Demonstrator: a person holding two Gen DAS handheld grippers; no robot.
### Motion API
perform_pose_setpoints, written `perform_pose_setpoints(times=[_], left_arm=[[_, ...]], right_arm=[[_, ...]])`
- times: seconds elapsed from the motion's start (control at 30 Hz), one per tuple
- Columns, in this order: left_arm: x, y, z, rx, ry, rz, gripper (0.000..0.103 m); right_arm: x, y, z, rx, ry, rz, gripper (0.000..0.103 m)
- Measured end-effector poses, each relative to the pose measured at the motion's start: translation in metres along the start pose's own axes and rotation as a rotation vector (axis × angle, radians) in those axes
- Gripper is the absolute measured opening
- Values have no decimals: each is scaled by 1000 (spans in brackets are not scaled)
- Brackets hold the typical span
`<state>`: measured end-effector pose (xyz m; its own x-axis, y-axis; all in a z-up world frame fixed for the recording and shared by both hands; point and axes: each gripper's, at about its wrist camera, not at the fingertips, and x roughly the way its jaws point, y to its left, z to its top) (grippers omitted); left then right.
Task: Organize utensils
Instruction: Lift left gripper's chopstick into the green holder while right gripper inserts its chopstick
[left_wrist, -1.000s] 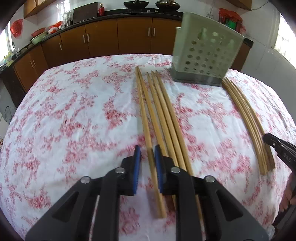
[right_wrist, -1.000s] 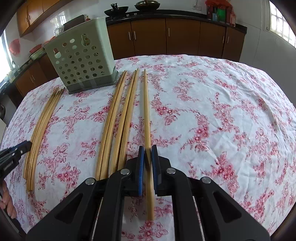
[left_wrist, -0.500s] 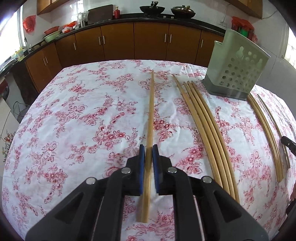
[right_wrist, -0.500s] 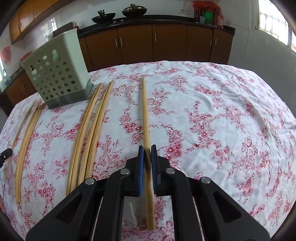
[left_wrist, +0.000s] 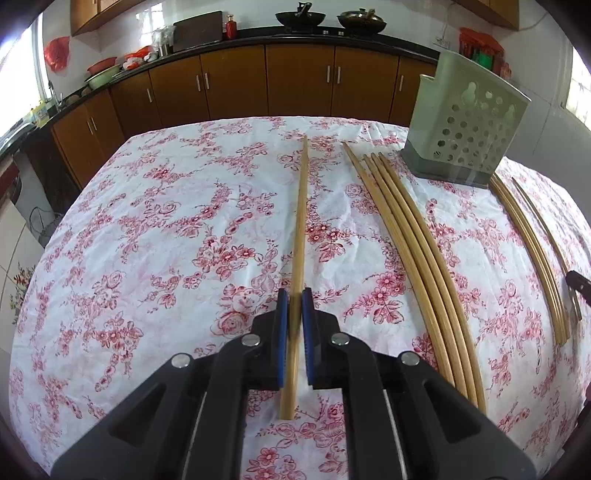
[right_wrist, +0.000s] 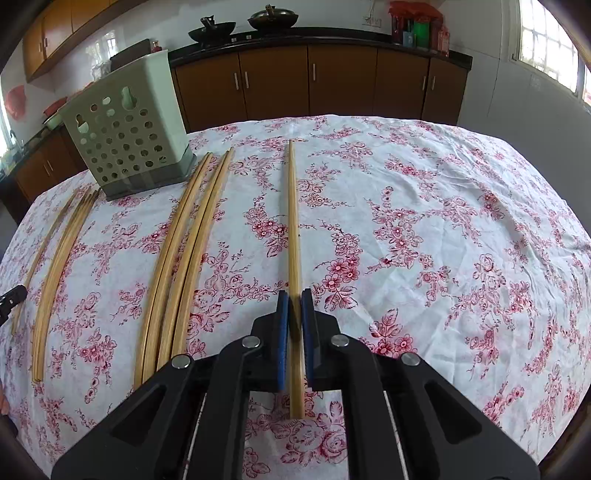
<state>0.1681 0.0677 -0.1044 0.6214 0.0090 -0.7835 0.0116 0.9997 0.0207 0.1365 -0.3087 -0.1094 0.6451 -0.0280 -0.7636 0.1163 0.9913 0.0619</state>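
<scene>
Wrinkled floral cloth (left_wrist: 155, 236) covers the table. Left tongs (left_wrist: 295, 306) are clenched on one round bamboo chopstick (left_wrist: 301, 221); right tongs (right_wrist: 294, 308) are clenched on another chopstick (right_wrist: 293, 221). Each chopstick runs forward between blue pads. Nearby stands a perforated plastic holder (right_wrist: 129, 136).

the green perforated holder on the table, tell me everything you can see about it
The holder is a pale green plastic box, its walls punched with rows of round holes and a few keyhole-shaped slots near the rim. It sits in a darker grey base tray. It stands upright on the floral tablecloth at the far side, with an open top; its inside is not visible. Chopstick bundles lie on both sides of it, their far ends close to its base. Neither gripper touches it.
</scene>
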Motion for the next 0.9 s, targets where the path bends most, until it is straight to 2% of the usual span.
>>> perform_pose_setpoints(times=[0.1,0.43,0.53,0.77,0.9], left_arm=[[-8,1,4,0,-14,-9,9],[-90,19,60,-83,-283,-85,9],[-105,21,74,-87,-332,-86,8],[-119,20,100,-82,-385,-57,8],[-145,15,130,-92,-471,-85,8]], right_arm=[[-15,-2,7,4,-58,1,8],[-100,-6,58,9,-353,16,8],[-112,-5,68,6,-396,19,8],[-119,4,89,-22,-441,23,8],[-144,15,120,-28,-539,54,8]])
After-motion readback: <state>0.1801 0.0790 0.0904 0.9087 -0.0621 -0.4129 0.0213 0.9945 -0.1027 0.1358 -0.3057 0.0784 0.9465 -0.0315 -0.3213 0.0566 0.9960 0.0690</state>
